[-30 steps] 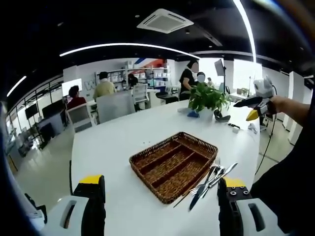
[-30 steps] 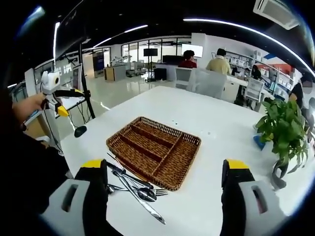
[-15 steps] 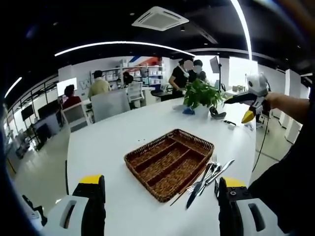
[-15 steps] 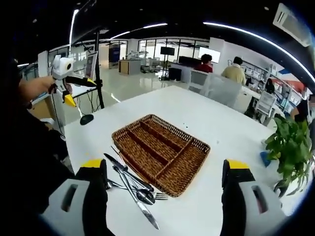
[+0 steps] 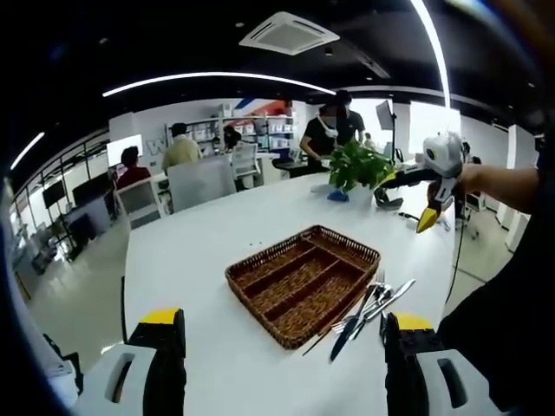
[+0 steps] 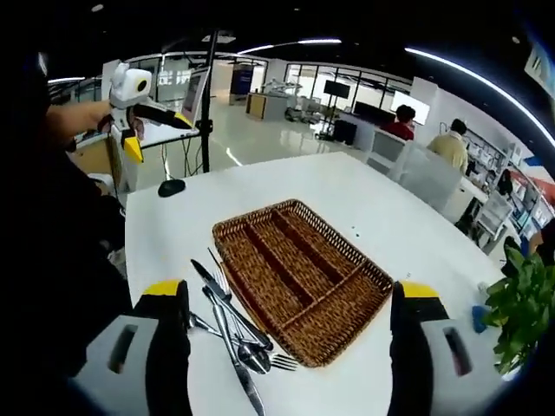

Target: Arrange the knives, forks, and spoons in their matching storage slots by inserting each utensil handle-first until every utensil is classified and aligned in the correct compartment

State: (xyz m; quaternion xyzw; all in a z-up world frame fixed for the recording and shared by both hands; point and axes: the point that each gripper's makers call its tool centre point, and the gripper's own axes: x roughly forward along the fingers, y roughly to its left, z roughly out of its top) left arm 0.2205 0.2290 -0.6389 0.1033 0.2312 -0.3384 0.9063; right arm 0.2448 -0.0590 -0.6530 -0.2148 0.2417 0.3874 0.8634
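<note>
An empty brown wicker tray (image 5: 299, 282) (image 6: 295, 269) with long slots lies on the white table (image 5: 199, 260). A loose pile of steel knives, forks and spoons (image 5: 364, 308) (image 6: 230, 316) rests on the table against the tray's near corner. My left gripper (image 5: 282, 347) hovers above the table short of the tray, jaws wide apart and holding nothing. My right gripper (image 6: 290, 347) is likewise open over the table, with the pile near its left jaw. Each gripper also appears in the other's view, held in a hand off the table's side: the right gripper (image 5: 434, 186) and the left gripper (image 6: 134, 104).
A potted green plant (image 5: 360, 169) (image 6: 520, 303) stands at the table's far end, with a small black object (image 5: 388, 201) beside it. Several people and office chairs are beyond the table. A tripod stand (image 6: 206, 82) rises off the table's edge.
Both cameras have shifted, so the tray looks slightly turned. In the left gripper view the right gripper has come lower. Tray and utensils lie as before.
</note>
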